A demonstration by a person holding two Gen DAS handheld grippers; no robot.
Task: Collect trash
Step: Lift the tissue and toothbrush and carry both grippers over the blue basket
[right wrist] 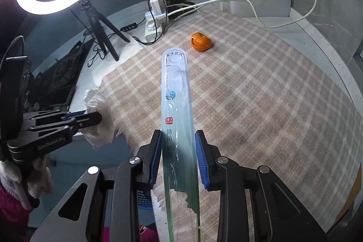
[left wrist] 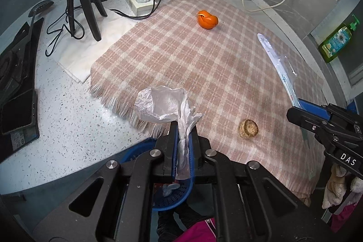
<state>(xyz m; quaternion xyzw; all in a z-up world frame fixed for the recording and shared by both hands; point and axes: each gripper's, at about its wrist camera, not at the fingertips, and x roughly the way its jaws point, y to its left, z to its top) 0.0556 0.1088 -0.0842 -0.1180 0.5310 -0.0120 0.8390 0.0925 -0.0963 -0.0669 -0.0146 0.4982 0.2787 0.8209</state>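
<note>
So going left to right: the left gripper [left wrist: 182, 128] is pinched tight on a crumpled white plastic wrapper [left wrist: 163, 106], jaws pressed together with the wrapper bunched between them and sticking up; right underneath and a bit toward the person sits the blue basket [left wrist: 179, 201], half hidden by the gripper body; looks like the bin everything goes into, and there's already a small scrap in it. My guess is the left hand just needs to come back over the basket and let go; it's clearly the nearer hand.

Middle of the checked cloth [left wrist: 204, 65]: one orange peel [left wrist: 207, 19] at the far end, well apart from both grippers; one brownish round scrap [left wrist: 248, 128] near the front edge, between the two grippers, closer to the right one I think.

Right side: the right gripper [right wrist: 178, 151] is clamped on a long clear plastic package [right wrist: 175, 92]; its long axis runs straight out along the fingers, pointing toward the peel. The basket lies off to its left and below, so that long thing has to swing left to drop in.

Count: two pieces held, two lying loose, one basket.
</note>
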